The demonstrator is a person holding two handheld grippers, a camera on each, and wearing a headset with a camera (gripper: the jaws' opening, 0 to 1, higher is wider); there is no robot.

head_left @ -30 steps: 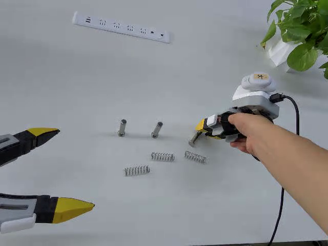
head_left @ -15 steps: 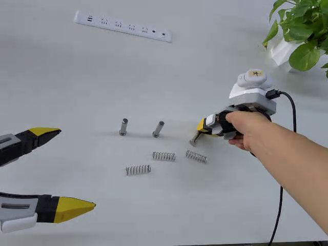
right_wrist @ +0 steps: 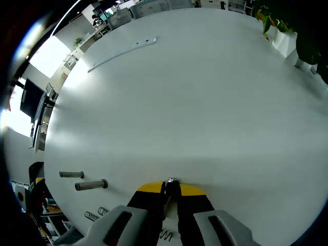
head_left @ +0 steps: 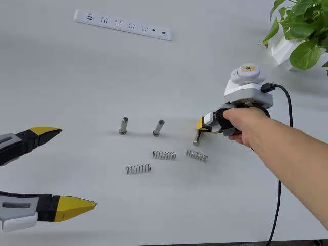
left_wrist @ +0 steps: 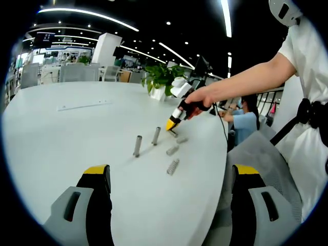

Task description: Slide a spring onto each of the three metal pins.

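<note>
Head view: the yellow-tipped right gripper (head_left: 201, 128) is clamped on a short grey metal pin (head_left: 197, 138). At its nine o'clock stand an upright middle pin (head_left: 158, 128) and an upright far-left pin (head_left: 123, 125). Three coiled wire springs (head_left: 164, 155) lie bare on the white table (head_left: 215, 61) at the pins' six o'clock. The yellow-tipped left gripper (head_left: 77, 168), jaws apart, sits at eight o'clock.

Left gripper view: jaws wide apart, with the pins and springs at twelve o'clock.

Right gripper view: at six o'clock, the jaws pinch the pin's end.

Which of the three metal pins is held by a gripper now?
The rightmost pin in the head view: the right gripper has its jaws shut on it, while the middle pin and left pin stand free.
</note>
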